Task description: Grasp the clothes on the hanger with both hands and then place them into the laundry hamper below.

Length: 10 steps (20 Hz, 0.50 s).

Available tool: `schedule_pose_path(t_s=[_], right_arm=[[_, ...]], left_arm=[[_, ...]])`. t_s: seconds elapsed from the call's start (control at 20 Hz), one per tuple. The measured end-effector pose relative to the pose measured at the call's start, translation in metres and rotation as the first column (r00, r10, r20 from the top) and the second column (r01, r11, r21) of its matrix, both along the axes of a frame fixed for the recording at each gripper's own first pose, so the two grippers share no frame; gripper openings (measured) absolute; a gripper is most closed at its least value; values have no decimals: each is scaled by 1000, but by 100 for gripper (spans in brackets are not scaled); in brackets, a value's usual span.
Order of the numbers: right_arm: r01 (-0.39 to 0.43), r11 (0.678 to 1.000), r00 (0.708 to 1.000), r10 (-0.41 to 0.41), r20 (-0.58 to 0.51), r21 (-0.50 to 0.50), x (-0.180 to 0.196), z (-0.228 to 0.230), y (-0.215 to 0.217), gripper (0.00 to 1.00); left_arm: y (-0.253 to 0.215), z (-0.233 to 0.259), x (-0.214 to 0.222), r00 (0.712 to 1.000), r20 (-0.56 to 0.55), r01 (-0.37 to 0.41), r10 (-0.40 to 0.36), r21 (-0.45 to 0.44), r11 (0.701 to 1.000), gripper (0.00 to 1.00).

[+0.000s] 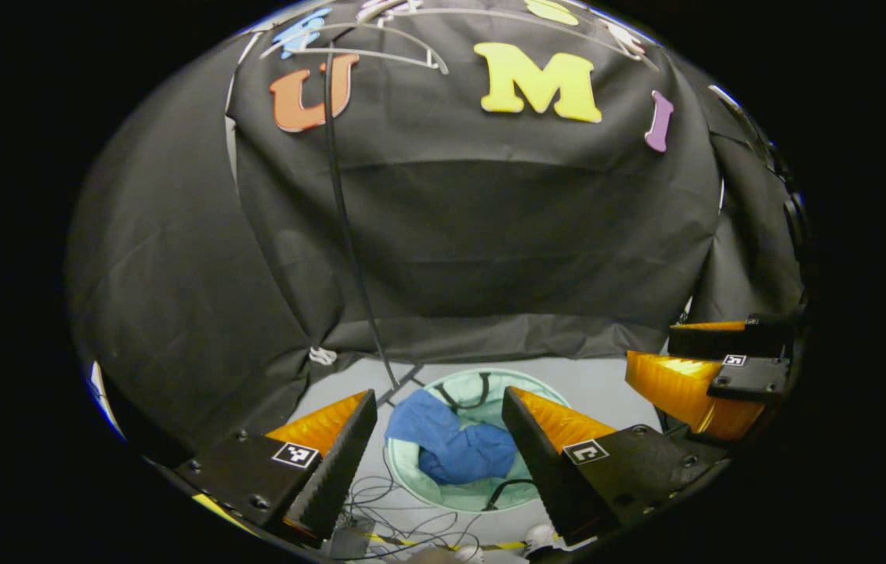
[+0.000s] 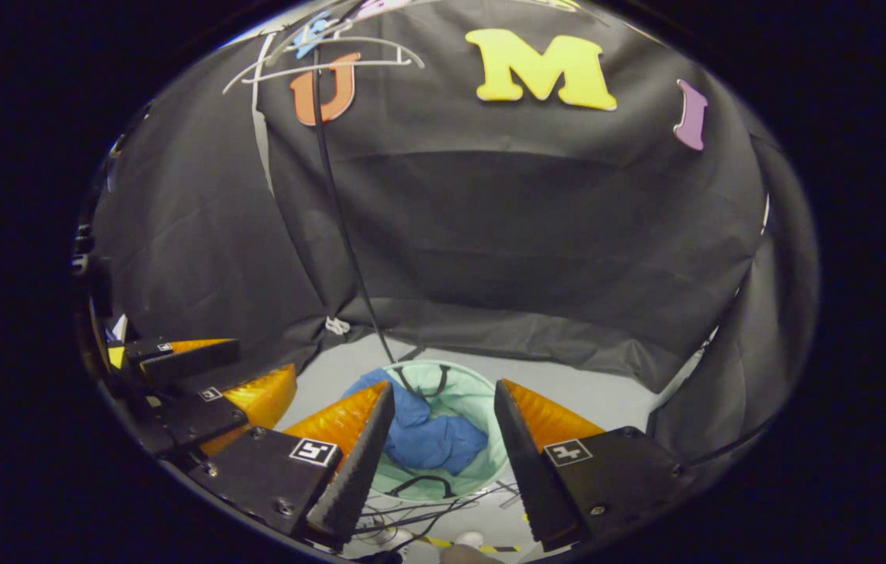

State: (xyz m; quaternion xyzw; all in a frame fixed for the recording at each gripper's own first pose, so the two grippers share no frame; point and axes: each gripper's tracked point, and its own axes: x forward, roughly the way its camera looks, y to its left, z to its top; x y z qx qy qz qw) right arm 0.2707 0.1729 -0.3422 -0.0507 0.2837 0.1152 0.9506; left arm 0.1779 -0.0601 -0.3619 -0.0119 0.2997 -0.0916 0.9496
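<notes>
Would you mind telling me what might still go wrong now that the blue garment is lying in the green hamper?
1. The crumpled blue cloth garment drapes over the rim of the pale green round fabric hamper, so it might slip out.
2. Loose thin cables on the grey floor lie beside the hamper; either open hand-held gripper, left or right, could snag them if lowered.

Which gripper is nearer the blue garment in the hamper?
Too close to call. The left gripper and right gripper both hang open above the blue garment in the hamper, side by side.
</notes>
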Motion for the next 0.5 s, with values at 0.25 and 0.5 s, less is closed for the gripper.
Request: schedule_pose_path(t_s=[0.25, 0.5], right_arm=[[-6, 1000, 973, 6, 229, 0, -29, 102, 8, 86], [27, 998, 919, -50, 391, 63, -90, 209, 11, 100]], left_arm=[[37, 111, -18, 981, 194, -20, 25, -25, 999, 97], [82, 215, -55, 918, 396, -30, 32, -11, 999, 99]])
